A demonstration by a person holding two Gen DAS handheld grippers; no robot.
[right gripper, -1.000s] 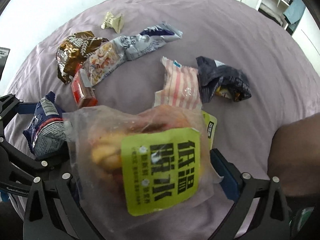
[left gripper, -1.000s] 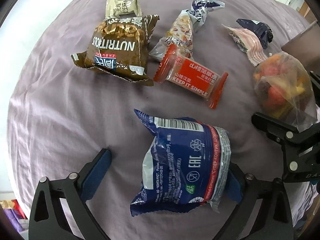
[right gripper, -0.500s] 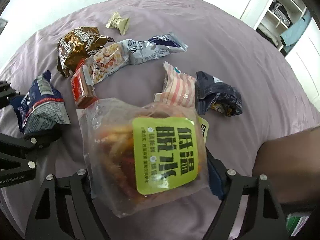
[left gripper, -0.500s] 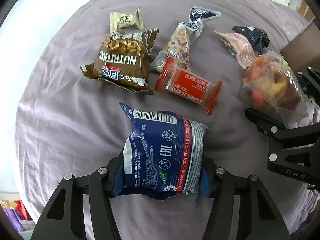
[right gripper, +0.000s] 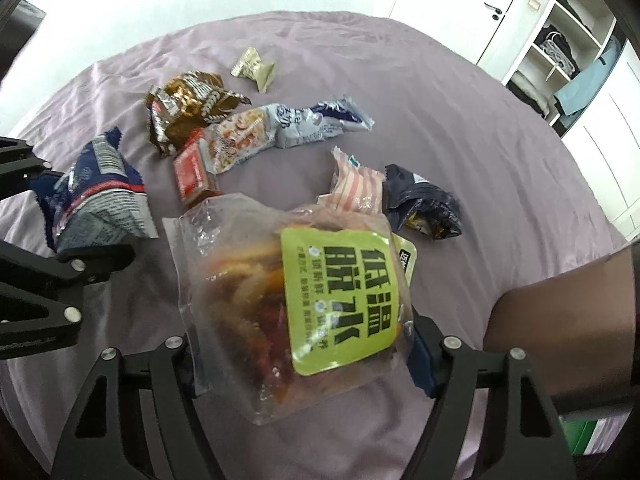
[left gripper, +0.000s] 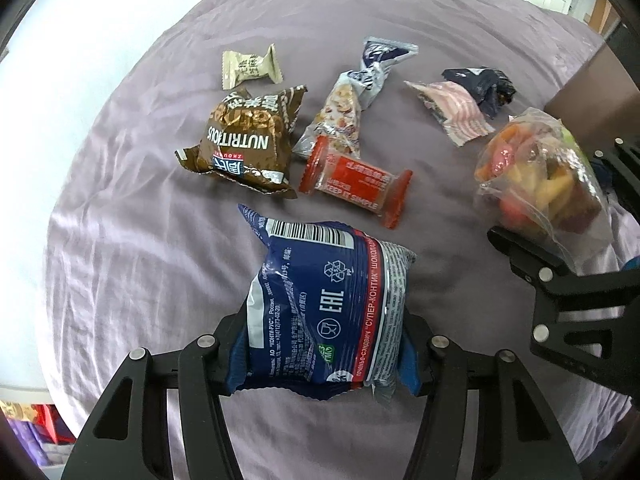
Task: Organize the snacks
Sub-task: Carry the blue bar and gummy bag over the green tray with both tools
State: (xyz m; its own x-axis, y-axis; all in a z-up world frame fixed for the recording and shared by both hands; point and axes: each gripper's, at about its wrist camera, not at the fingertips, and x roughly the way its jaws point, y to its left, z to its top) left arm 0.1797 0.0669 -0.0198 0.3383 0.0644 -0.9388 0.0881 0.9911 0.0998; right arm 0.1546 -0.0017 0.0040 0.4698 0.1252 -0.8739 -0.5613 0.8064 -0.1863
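My left gripper [left gripper: 324,352] is shut on a blue cookie packet [left gripper: 324,304], held a little above the purple bedsheet [left gripper: 120,264]. My right gripper [right gripper: 304,360] is shut on a clear bag of dried fruit crisps with a green label [right gripper: 304,292], also lifted; that bag [left gripper: 540,176] shows at the right of the left wrist view. On the sheet lie a brown oat packet [left gripper: 248,144], a red bar [left gripper: 356,180], a grey-blue nut packet [left gripper: 348,108], a beige candy [left gripper: 250,66], a pink striped packet [left gripper: 456,110] and a dark navy packet [left gripper: 484,88].
A brown box [left gripper: 592,92] stands at the right edge of the bed. White wardrobe doors and open shelves with clothes [right gripper: 560,44] rise behind the bed. The left gripper with the blue packet [right gripper: 96,192] is close on the left of the right wrist view.
The left gripper closed on the blue cookie packet and lifted it off the sheet. The right gripper, with the fruit crisp bag, moved up and away from the loose snacks.
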